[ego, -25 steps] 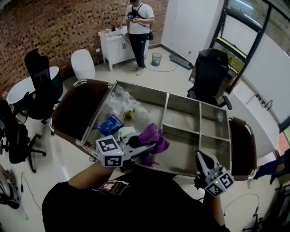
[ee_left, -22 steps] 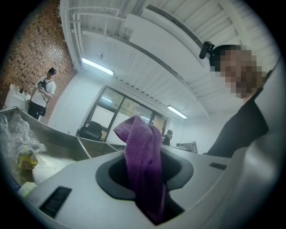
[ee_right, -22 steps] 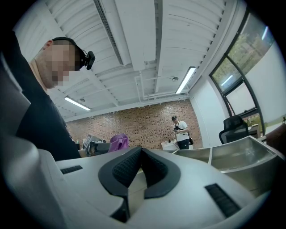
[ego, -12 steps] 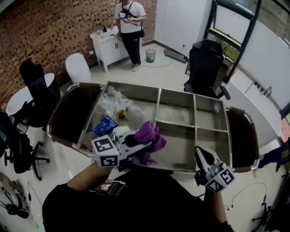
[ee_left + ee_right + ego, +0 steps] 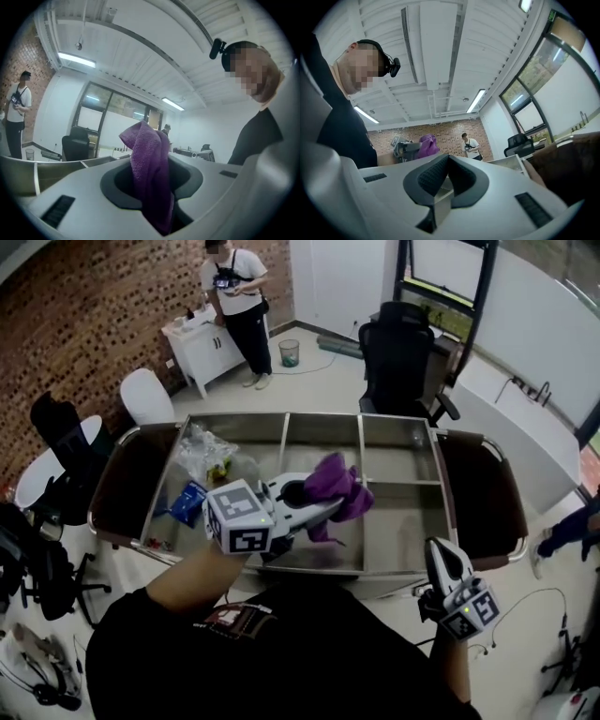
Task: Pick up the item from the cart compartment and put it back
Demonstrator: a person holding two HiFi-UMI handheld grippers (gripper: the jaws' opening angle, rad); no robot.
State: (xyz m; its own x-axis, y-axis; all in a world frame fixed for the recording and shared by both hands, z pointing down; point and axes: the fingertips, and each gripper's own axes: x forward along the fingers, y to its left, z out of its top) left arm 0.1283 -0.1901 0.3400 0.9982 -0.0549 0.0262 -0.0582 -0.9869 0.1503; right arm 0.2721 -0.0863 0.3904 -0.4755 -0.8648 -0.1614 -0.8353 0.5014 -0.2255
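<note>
- The cart [image 5: 281, 418] sits squarer and higher in the head view than a second ago. Its long side now runs from 9 to 3 o'clock.
- The chair [image 5: 398, 352] behind the cart has slid from 2 o'clock towards 1 o'clock.
- The person [image 5: 234, 287] at the back has slid from 12 o'clock towards 11 o'clock.
- The purple cloth [image 5: 336, 486] has moved from over the cart's near rim to over its middle section, close to the centre of the view. It is off the cart floor.
- The left gripper [image 5: 323, 507] has come along with the cloth and points towards 3 o'clock.
- The right gripper [image 5: 445, 563] stays at 5 o'clock, outside the near rim and apart from the cart.
- A clear bag [image 5: 202, 451] and a blue pack [image 5: 190, 498] lie in the left compartment, at 9 o'clock from the cloth, placed as before.
- The left fingers [image 5: 70, 192] are partly spread and pinch the cloth. One fold stands up above the tips, and the rest runs down between the pads.
- The right fingers [image 5: 426, 178] are pressed together at the tips, with nothing between them.
</note>
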